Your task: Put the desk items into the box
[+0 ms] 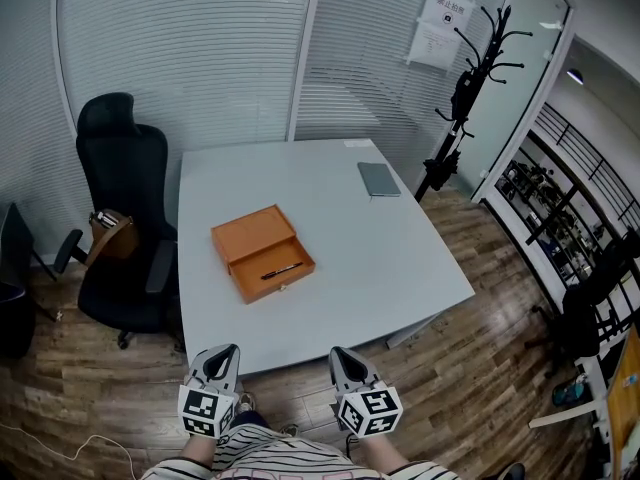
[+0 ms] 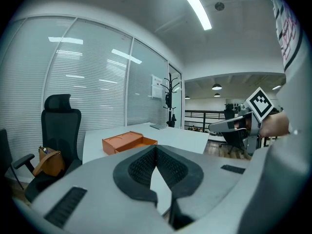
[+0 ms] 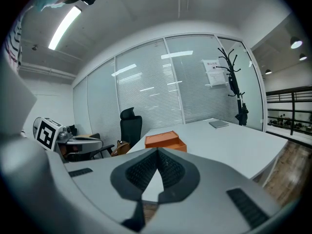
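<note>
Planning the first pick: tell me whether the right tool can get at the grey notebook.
Probably yes: only bare table lies between the right tool and the grey notebook, though it's a long stretch.

A pale grey table (image 1: 400, 258) is carrying two things; an orange box (image 1: 252, 234) is sitting left of its middle, its drawer (image 1: 290, 284) standing open toward the near edge with a black pen (image 1: 282, 270) lying inside; a grey notebook (image 1: 379, 179) is lying flat near the far right corner, well apart from the box.
</note>
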{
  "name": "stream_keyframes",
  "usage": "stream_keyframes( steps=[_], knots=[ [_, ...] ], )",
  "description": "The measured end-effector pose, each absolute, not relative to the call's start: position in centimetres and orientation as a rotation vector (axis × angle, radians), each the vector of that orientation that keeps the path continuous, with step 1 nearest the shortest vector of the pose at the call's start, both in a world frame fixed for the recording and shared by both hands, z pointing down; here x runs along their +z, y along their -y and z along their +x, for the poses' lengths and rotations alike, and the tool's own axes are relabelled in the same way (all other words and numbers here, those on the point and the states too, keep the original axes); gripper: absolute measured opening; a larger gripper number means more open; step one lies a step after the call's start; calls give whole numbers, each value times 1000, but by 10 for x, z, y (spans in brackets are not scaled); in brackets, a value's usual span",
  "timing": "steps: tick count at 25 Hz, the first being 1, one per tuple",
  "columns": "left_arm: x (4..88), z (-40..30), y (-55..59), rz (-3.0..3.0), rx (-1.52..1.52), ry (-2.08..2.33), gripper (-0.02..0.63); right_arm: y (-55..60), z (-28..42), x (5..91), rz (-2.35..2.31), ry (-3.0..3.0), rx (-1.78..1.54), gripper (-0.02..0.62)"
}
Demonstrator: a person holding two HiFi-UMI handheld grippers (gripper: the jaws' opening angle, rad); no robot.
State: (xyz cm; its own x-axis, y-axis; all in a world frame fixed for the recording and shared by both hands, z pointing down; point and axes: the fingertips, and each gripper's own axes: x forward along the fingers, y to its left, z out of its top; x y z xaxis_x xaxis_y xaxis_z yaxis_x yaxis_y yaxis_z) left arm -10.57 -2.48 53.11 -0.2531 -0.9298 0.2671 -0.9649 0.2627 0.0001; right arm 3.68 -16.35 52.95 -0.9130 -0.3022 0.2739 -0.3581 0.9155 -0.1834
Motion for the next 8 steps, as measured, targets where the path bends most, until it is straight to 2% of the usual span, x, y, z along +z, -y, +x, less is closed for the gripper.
stream_keyframes(
  steps=[8],
  knots=[
    [530,-105,35,1768,244,2317,21,173,37,529,493,2848,340,25]
  ],
)
